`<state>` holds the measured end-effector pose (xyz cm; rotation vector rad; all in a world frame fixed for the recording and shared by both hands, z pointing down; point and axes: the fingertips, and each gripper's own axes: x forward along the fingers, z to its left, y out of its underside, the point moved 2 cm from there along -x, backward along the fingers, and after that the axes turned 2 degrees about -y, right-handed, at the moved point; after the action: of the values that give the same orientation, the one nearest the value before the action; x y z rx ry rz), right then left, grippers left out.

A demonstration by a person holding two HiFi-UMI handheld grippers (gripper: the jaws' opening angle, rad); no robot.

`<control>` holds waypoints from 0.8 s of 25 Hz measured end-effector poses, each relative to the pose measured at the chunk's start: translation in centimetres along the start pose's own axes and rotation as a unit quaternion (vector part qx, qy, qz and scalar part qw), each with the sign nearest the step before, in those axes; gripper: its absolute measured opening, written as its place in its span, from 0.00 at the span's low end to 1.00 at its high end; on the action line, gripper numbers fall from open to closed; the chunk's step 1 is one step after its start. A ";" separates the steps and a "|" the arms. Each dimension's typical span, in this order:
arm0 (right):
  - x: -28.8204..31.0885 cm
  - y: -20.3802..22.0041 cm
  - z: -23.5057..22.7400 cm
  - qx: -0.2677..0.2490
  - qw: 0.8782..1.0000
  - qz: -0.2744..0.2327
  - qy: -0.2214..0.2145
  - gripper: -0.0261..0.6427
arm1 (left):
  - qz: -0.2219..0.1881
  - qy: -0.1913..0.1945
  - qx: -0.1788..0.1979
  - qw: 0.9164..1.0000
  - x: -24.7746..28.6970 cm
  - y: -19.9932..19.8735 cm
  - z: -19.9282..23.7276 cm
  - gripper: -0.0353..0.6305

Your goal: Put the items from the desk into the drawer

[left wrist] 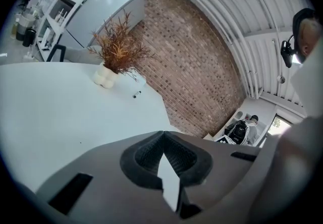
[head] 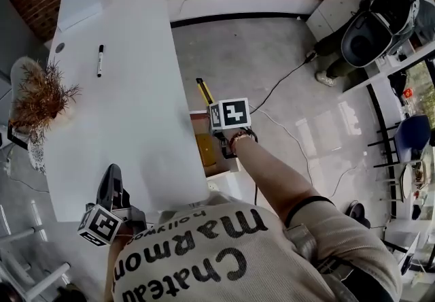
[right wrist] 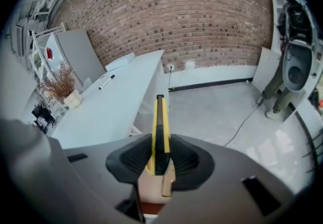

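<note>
Gripping the yellow-and-black utility knife (right wrist: 160,132) near its back end, the right gripper (right wrist: 160,161) has both pads pressed on the knife's flat sides, with the blade end sticking out ahead of the jaws. Knife sits above the open drawer (head: 233,164), off the right edge of the white desk (head: 136,103); not touching the drawer as far as the head view shows. Drawer interior looks tan, with something yellow in it, too small to make out.

Left gripper (left wrist: 162,155): jaw tips closed together, nothing between them, over the desk's near corner.

On the desk, well apart from both grippers: a black marker (head: 100,60), a dried plant (head: 37,96) in a white vase (left wrist: 104,77), and a white sheet (head: 80,3) at the far end.
</note>
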<state>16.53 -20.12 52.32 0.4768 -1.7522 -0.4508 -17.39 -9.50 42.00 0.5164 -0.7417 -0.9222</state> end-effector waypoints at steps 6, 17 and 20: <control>1.3 2.6 -2.7 0.004 0.999 0.034 -0.004 0.22 | -0.006 -0.026 -0.004 1.000 -0.2 1.7 -0.9 0.06; 5.2 7.5 -4.8 0.011 0.993 0.111 -0.021 0.22 | -0.007 -0.075 -0.019 0.997 0.1 4.1 -2.3 0.06; 6.3 9.3 -4.7 0.024 0.990 0.134 -0.030 0.22 | -0.012 -0.085 -0.018 0.996 -0.1 4.8 -2.2 0.06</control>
<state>19.03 -15.95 63.45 0.2587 -1.8578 -0.2351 -13.25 -6.78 43.80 0.4189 -0.8717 -1.0093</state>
